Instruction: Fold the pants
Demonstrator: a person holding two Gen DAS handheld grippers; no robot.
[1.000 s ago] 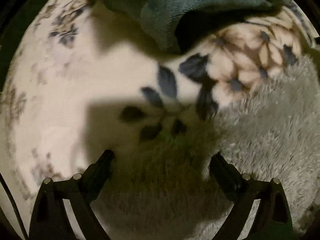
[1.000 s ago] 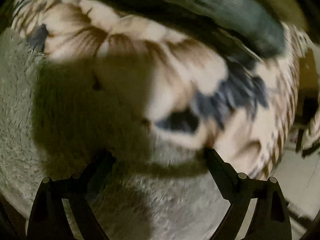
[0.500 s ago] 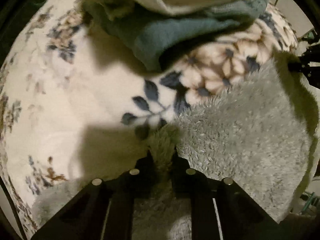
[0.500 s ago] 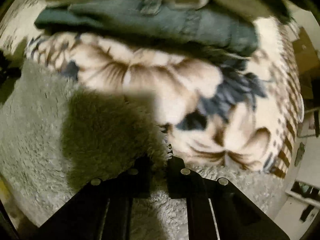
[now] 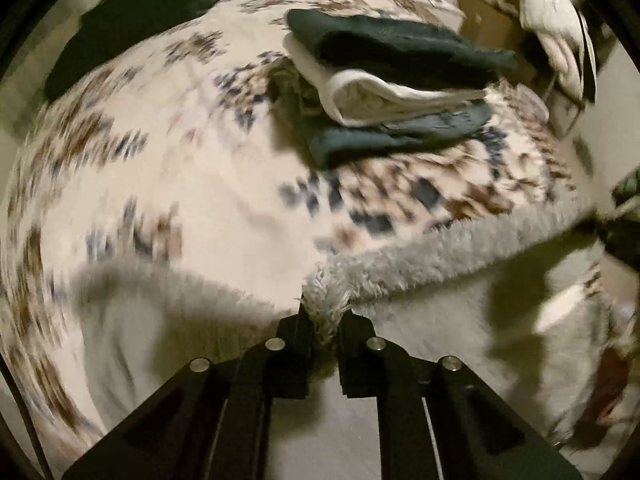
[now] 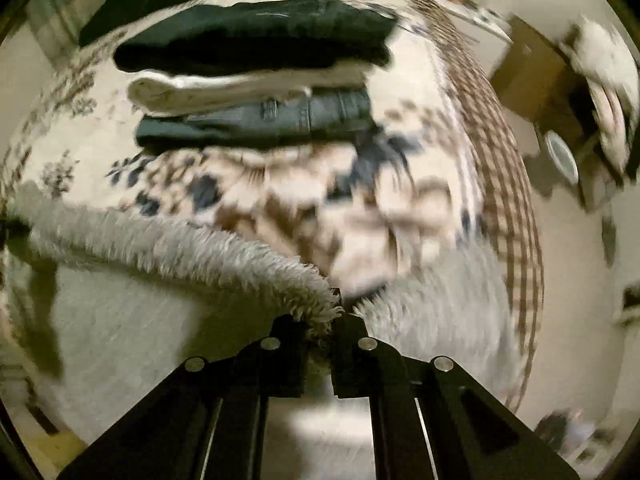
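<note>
The pants are grey and fluffy (image 5: 440, 256). My left gripper (image 5: 325, 320) is shut on one corner of their edge and holds it up above the bed. My right gripper (image 6: 322, 320) is shut on the other corner of the same fluffy pants (image 6: 168, 248). The edge stretches between the two grippers and the cloth hangs below it. Both views are blurred by motion.
A floral blanket (image 5: 192, 152) covers the bed. A stack of folded clothes (image 5: 400, 80), dark, white and blue-grey, lies on it ahead; it also shows in the right wrist view (image 6: 256, 76). A dark pillow (image 5: 132, 12) lies at the back left. Furniture (image 6: 532, 64) stands at the right.
Both grippers were open over the fluffy pants on the bed, then shut on its edge. They have since lifted it well above the bed and the view has widened.
</note>
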